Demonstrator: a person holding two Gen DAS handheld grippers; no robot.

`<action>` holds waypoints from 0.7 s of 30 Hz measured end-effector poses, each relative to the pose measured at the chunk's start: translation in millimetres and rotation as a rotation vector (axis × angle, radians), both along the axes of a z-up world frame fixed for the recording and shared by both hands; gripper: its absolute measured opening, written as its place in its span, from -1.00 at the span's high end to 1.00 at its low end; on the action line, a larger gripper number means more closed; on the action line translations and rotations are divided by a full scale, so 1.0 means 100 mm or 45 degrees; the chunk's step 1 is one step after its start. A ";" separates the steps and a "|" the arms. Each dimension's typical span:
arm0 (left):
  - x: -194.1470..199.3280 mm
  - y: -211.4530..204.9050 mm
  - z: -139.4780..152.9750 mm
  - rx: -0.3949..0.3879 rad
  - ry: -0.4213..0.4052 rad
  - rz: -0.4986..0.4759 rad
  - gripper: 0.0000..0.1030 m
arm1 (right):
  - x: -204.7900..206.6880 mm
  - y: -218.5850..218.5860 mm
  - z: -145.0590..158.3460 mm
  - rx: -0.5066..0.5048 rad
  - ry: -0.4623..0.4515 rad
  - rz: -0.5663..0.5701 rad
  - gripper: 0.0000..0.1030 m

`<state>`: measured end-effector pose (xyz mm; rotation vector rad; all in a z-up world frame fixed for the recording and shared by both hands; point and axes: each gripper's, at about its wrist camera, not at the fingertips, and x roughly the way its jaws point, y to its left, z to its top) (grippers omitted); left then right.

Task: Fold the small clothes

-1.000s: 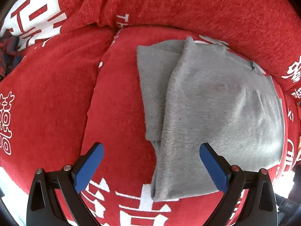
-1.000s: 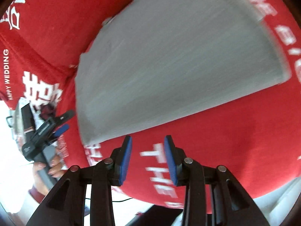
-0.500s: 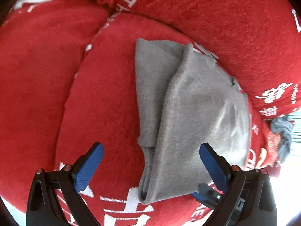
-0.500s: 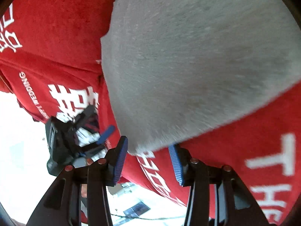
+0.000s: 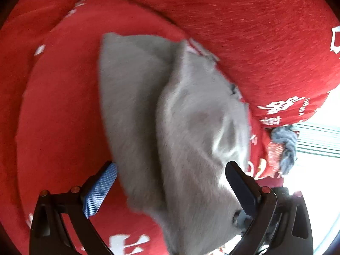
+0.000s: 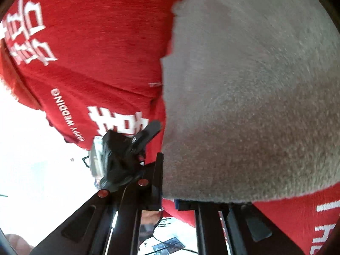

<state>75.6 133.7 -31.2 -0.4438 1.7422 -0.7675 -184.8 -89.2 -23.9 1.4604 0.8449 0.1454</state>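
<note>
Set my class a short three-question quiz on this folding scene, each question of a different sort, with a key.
1. True or false: the left gripper has its jaws wide apart, with the grey garment between them.
2. What does the garment lie on? A: a wooden table. B: a red cushion with white lettering. C: a metal tray.
3. Fill in: the garment's near edge is pinched by the ___ gripper.

Key
1. True.
2. B.
3. Right: the right gripper has just closed its jaws on that edge.
</note>
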 end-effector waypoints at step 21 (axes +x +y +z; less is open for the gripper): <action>-0.07 -0.82 0.34 0.220 -0.311 -0.223 0.68 | -0.39 0.06 0.06 -0.191 0.264 0.339 0.73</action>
